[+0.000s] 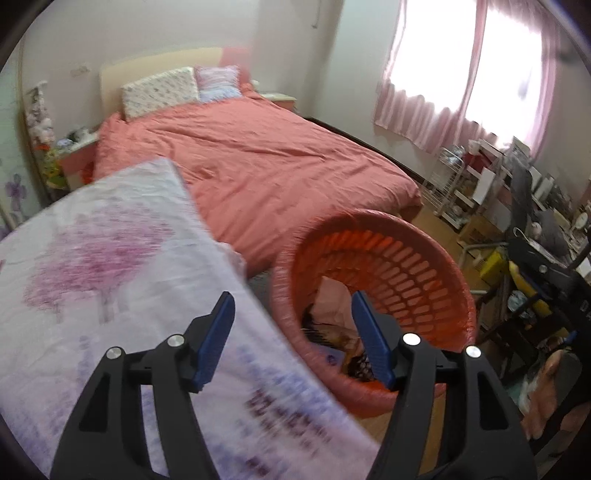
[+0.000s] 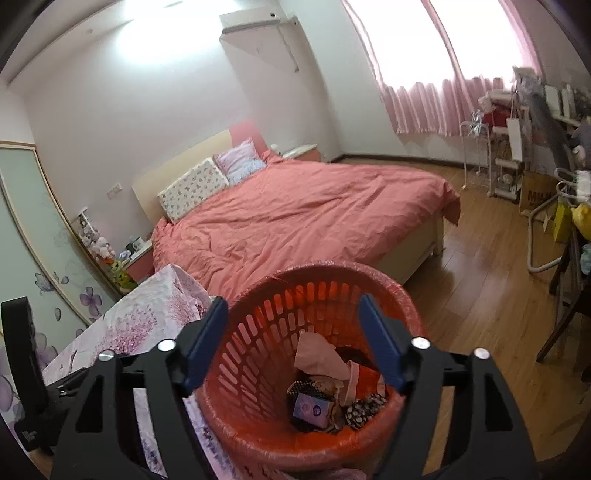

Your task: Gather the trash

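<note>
Both open tools [image 2: 293, 306] above trash basket [image 2: 258, 435]

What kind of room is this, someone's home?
Almost certainly a bedroom in a home: a made bed with a salmon cover and pillows, pink curtains at the window, and a red wastebasket on the wooden floor.

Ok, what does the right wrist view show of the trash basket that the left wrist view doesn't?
Only the right wrist view looks down into the red basket enough to show a pine cone, a purple-and-white packet and the air conditioner on the wall. Only the left wrist view shows the right hand-held gripper's side missing and more of the floral cloth close up. Both share the basket, crumpled pink paper inside it, the pink-covered bed and open, empty jaws.
</note>
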`<state>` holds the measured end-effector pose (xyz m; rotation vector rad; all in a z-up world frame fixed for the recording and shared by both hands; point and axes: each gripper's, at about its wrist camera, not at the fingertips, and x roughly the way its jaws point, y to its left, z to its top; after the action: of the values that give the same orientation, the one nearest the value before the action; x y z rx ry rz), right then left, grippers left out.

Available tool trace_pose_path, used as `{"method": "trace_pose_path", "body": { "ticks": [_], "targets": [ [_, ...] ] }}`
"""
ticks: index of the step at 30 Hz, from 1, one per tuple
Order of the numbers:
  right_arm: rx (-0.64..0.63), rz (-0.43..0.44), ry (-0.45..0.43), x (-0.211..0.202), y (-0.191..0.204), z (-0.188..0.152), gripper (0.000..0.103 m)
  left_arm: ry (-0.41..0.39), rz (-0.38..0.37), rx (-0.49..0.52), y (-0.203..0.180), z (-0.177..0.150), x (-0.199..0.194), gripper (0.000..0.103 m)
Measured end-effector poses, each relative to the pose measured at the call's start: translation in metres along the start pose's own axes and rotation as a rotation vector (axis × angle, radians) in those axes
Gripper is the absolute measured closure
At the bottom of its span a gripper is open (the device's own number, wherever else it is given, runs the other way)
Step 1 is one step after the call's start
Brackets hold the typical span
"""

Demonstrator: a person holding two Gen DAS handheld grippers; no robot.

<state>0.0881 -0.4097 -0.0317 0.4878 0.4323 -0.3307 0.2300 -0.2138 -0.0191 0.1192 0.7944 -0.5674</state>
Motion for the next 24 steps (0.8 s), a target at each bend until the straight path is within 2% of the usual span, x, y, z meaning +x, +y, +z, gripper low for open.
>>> {"method": "trace_pose_path", "body": {
  "ticks": [2,7,13,15,24],
  "targets": [
    [-0.035,-0.025,-0.03,-0.017,0.01,-0.004,0.015,-0.047,0.042,-0.003,0.01,-0.007,-0.029,0.03],
    [-0.119,-0.079,-0.099,-0.059,0.029,-0.017,0.002,-0.148,0.113,-0.037,0.029,-0.03,-0.097,0.016],
    [-0.277,-0.17,-0.167,-0.101,0.062,-0.049,0.002,-0.241,0.191,-0.095,0.043,-0.074,-0.167,0.004],
    [-0.306,-0.194,-0.179,-0.109,0.071,-0.058,0.002,-0.259,0.217,-0.117,0.047,-0.091,-0.184,0.004],
    [-0.299,-0.196,-0.183,-0.137,0.081,-0.09,0.002,-0.313,0.416,-0.165,0.054,-0.159,-0.233,0.004]
  ]
}}
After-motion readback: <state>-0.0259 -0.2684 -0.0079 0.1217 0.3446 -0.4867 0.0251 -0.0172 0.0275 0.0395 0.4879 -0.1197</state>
